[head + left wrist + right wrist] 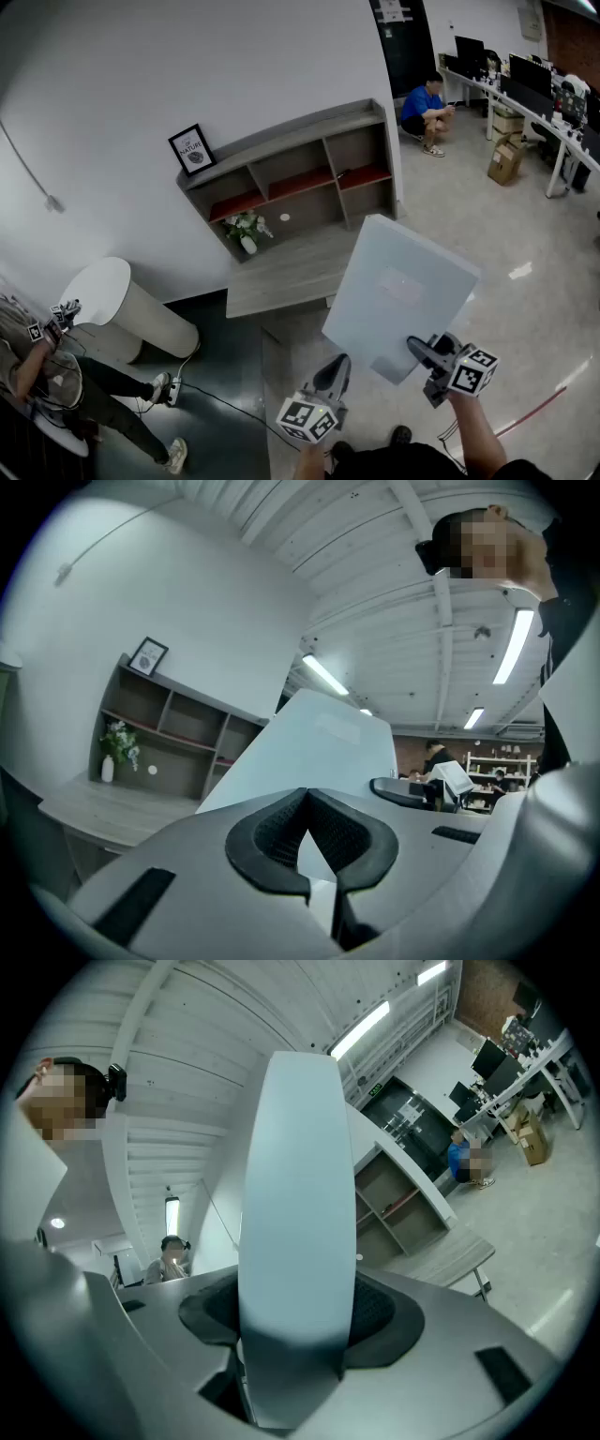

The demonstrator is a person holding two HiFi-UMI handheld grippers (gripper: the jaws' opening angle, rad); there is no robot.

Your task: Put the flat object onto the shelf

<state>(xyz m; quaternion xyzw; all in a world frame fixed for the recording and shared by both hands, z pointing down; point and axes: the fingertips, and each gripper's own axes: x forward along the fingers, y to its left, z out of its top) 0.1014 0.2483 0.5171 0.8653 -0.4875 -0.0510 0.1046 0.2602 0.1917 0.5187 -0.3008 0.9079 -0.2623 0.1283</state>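
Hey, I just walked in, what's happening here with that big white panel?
A person with a handheld gripper in each hand holds a flat pale panel up. The right gripper is clamped on its near edge. The left gripper, jaws drawn together, sits by the panel's lower corner; whether it touches is unclear. The grey shelf unit stands against the wall ahead, and the panel is not on it yet.

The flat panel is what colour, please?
The flat panel is plain pale blue-grey, clearest in the head view.
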